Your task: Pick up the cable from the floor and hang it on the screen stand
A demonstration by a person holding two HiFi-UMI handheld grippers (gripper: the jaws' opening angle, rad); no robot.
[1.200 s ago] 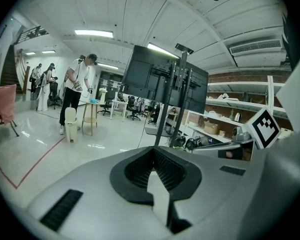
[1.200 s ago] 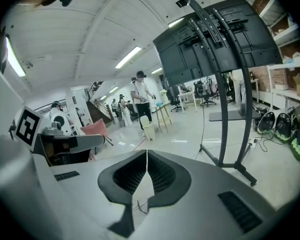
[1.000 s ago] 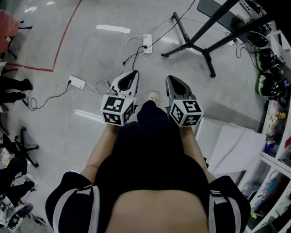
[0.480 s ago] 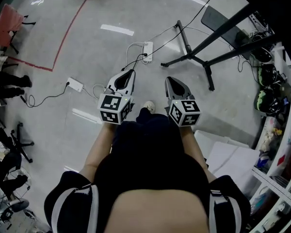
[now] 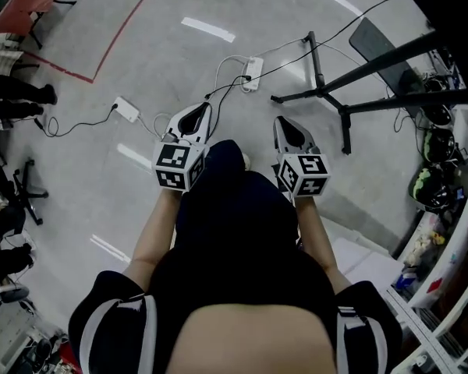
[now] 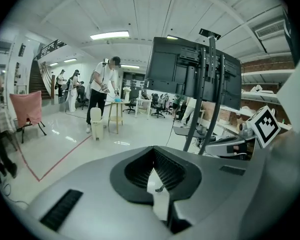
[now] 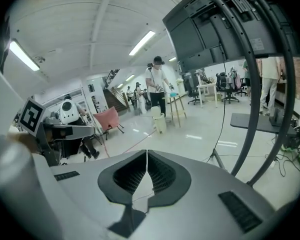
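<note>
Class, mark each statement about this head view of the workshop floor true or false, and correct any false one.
1. The left gripper and the right gripper are both shut and empty. True.
2. The white rectangular power strip lies on the grey floor ahead of the grippers. True.
3. The red tape line crosses the floor at the far right. False: it runs at the upper left.
4. The black metal screen stand stands left of the left gripper. False: it stands to the right, beyond the right gripper.

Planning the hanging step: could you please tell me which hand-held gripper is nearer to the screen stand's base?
Right. The right hand-held gripper is just left of the screen stand's base; the left hand-held gripper is farther left, past the person's leg.
</note>
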